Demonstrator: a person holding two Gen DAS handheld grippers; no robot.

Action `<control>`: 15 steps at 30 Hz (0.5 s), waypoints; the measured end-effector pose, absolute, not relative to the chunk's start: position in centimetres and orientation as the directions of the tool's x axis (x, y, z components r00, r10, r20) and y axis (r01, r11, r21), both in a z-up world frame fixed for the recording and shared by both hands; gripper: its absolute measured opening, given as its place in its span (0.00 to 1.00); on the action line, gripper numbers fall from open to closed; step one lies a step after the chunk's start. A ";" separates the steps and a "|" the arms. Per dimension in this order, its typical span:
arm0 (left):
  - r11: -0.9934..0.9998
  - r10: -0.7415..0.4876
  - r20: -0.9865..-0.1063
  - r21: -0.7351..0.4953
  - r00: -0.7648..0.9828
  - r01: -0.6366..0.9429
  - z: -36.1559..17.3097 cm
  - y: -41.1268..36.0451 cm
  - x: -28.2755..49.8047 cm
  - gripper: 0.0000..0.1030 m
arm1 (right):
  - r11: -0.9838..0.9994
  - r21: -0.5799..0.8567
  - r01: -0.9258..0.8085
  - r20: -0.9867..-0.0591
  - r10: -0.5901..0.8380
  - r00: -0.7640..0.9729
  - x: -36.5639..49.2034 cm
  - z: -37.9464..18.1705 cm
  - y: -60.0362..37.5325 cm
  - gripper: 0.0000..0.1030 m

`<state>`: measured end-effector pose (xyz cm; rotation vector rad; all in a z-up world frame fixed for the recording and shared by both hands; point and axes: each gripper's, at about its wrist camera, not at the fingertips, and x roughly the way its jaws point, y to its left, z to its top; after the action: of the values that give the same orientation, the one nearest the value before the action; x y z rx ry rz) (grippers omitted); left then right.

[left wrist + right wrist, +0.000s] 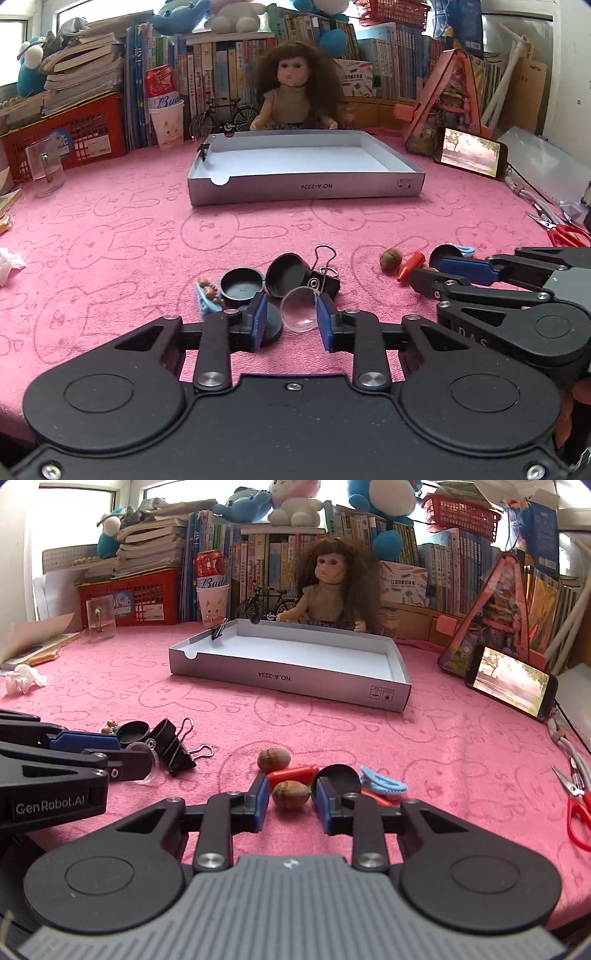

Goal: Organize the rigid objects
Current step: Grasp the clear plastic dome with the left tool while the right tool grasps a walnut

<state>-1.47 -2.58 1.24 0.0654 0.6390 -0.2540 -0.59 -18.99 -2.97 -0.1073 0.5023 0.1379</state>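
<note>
Step in hand: both grippers are at pick-up among the small items scattered on the pink cloth on the near side of the grey cardboard tray [306, 186]; nothing has been lifted yet.
Left gripper [291, 319]: jaws drawn in and pinching the clear dome lens [298, 314], which lies on the cloth well short of the tray's front wall.
Right gripper [291, 799]: jaws drawn in around the nearer nut [291, 794]; the left pad looks to stop a hair short of it, so the firmness of this hold is uncertain from this angle.
Loose items near the tray's front: black round caps [242, 285], a large binder clip [325, 275], a second nut [273, 758], a red tube [293, 774], a blue hair clip [382, 785], all still outside the tray.
Tray contents: the floor appears bare; a small binder clip [218, 631] is clamped on the rim at the tray's far-left corner.
Other vessel: a clear glass [45, 168] stands to the left of the tray, with something small and indistinct inside.
Next move calls for: raising both pieces without slipping, carrying them forward over the tray's front wall, and letting go low so the nut does not roll.
</note>
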 end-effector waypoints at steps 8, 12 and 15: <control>0.961 -0.220 -0.590 0.005 0.776 0.276 0.8 -3.3 -1.3 0.27 | 0.985 -0.061 -0.163 -0.474 0.115 0.873 -0.8 -2.7 -19.3 0.27; 0.958 -0.211 -0.580 0.035 0.786 0.283 0.5 -3.9 -1.1 0.27 | 0.987 -0.059 -0.148 -0.465 0.104 0.879 -1.1 -2.4 -19.7 0.27; 0.953 -0.208 -0.568 0.065 0.796 0.295 0.3 -4.4 -1.3 0.25 | 0.988 -0.057 -0.141 -0.458 0.100 0.883 -1.2 -2.2 -19.9 0.26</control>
<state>-1.25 -4.40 0.26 0.1528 0.5911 -0.2708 -1.15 -19.88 -2.21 -0.0901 0.4719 0.1254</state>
